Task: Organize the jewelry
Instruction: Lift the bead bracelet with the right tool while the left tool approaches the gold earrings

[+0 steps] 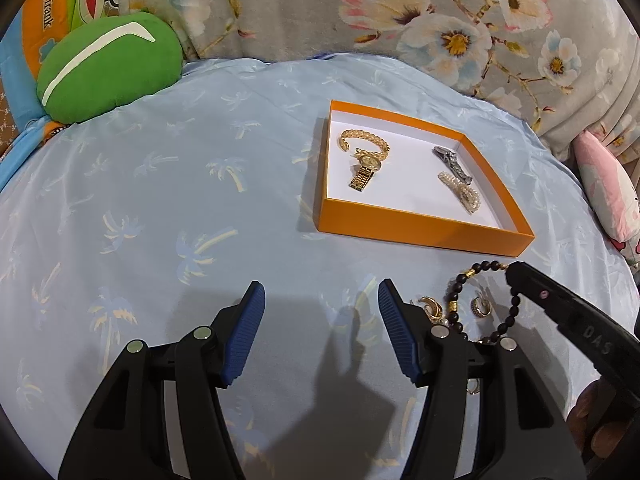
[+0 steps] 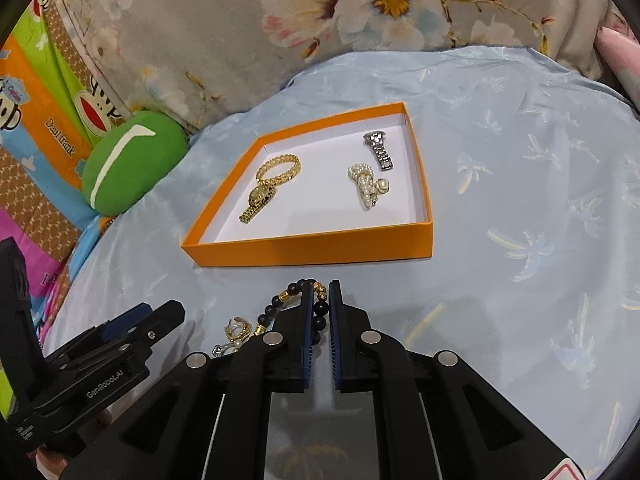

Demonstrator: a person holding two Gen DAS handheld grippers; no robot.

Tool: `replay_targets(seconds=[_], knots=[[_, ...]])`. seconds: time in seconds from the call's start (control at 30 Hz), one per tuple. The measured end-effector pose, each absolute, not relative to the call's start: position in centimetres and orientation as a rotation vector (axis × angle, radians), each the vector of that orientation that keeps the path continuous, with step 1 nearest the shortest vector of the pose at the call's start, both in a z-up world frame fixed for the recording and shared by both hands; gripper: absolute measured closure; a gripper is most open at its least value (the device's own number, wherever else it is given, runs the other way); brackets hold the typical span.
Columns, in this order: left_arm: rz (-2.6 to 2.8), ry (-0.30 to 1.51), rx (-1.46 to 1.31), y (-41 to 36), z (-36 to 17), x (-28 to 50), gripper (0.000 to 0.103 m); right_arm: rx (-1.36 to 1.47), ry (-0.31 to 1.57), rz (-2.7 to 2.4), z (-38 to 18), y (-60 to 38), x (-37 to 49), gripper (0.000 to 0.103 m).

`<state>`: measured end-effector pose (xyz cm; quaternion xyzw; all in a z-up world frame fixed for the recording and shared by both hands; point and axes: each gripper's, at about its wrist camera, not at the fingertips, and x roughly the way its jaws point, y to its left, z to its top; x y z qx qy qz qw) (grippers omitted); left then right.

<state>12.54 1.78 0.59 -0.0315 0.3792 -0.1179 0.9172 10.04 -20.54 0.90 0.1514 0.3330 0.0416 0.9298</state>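
- Down on the bed (image 1: 168,208), spread with a pale blue palm-print sheet, the right gripper (image 2: 320,300) has its fingers (image 2: 306,320) nearly together around a strand of the black bead bracelet (image 2: 320,312), which has gold spacer beads.
- That bracelet lies just in front of the orange box (image 2: 312,248), close to its near wall but apart from it.
- Over to the side, the left gripper (image 1: 320,320) hovers with its blue-padded fingers (image 1: 244,328) spread wide and holding nothing.
- Gold earrings (image 1: 430,306) and a small ring (image 1: 480,306) rest on the sheet beside the bracelet.
- Inside the box sit a gold bracelet (image 2: 280,168), a gold watch (image 2: 258,200), a silver watch (image 2: 380,152) and a pearl piece (image 2: 366,186).
- A green cushion (image 1: 112,68) lies at the far left corner of the bed, well apart from the box.
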Motion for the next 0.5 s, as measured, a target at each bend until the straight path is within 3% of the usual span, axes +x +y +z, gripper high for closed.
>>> replay_targets(seconds=[0.5], knots=[[-0.377, 0.805, -0.015, 0.1, 0.3, 9.4, 0.046, 0.406, 0.671, 0.040, 0.2, -24.0, 3.5, 0.096]])
